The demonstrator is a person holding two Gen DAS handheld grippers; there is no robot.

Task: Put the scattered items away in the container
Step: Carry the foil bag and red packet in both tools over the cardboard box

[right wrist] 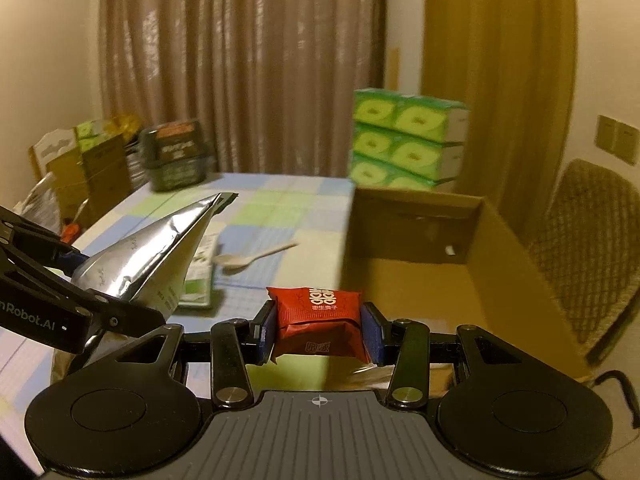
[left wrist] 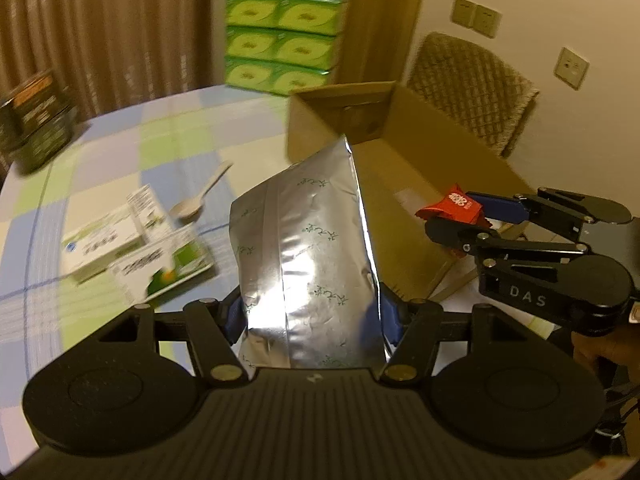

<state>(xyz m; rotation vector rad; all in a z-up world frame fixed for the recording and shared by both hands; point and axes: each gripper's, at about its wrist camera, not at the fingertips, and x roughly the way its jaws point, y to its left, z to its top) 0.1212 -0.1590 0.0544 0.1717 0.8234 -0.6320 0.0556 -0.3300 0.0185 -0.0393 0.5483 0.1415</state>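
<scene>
My left gripper (left wrist: 312, 320) is shut on a silver foil pouch (left wrist: 308, 248), held upright above the table just left of the open cardboard box (left wrist: 404, 200). From the right wrist view the same foil pouch (right wrist: 152, 256) hangs at the left in the left gripper (right wrist: 80, 280). My right gripper (right wrist: 320, 332) is shut on a small red snack packet (right wrist: 318, 316), near the front corner of the cardboard box (right wrist: 440, 280). The left wrist view shows that red packet (left wrist: 452, 206) in the right gripper (left wrist: 460, 216) over the box's near wall. The box floor that shows is bare.
On the checked tablecloth (left wrist: 100, 152) lie a pale spoon (left wrist: 200, 200), a white and green carton (left wrist: 108, 240) and a flat green packet (left wrist: 168, 268). Dark boxes (left wrist: 36, 120) sit at the far left, stacked green tissue boxes (left wrist: 284, 40) behind, a woven chair (left wrist: 472, 88) right.
</scene>
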